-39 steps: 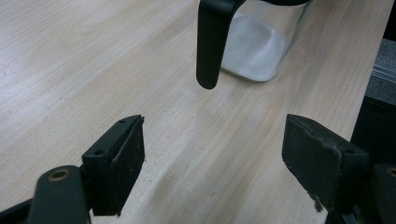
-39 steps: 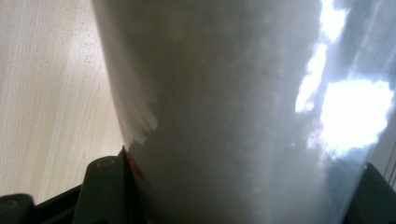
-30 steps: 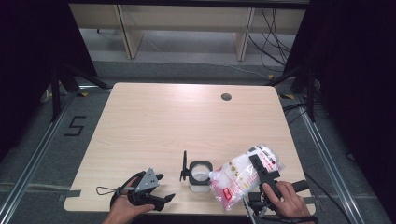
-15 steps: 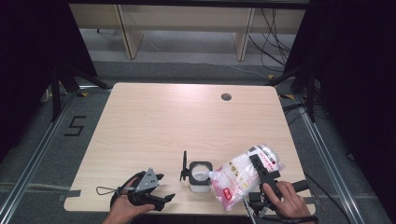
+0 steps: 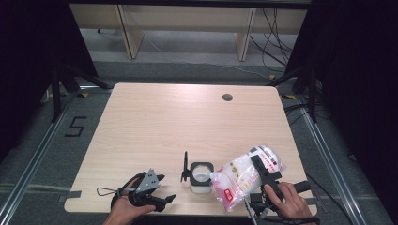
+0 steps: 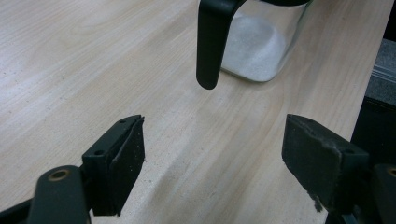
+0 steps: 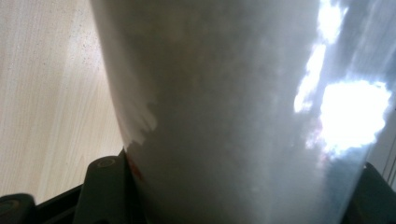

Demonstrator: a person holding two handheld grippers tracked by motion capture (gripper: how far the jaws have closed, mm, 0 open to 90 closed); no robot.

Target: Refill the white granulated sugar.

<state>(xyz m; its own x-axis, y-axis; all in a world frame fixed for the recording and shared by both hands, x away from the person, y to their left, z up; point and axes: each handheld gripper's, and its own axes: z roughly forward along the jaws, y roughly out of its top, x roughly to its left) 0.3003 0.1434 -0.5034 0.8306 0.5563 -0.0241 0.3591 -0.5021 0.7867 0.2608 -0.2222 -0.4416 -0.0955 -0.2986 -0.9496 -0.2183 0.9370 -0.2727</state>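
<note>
A clear bag of white powder (image 5: 239,176) with red print is tilted down to the left, its corner over the mouth of a small clear jar (image 5: 201,177). My right gripper (image 5: 261,169) is shut on the bag, which spans the jaws in the right gripper view (image 7: 233,107). The jar has a black rim and a black handle (image 6: 208,42), and white powder (image 6: 252,51) lies in its bottom. My left gripper (image 5: 165,188) rests at the table's near edge, left of the jar. Its jaws stand open with nothing between them (image 6: 215,158), pointing at the handle.
The wooden table (image 5: 178,122) has a round cable hole (image 5: 227,97) at the far right. Dark floor, rails and shelving legs surround it. A person's hands hold both grippers at the near edge.
</note>
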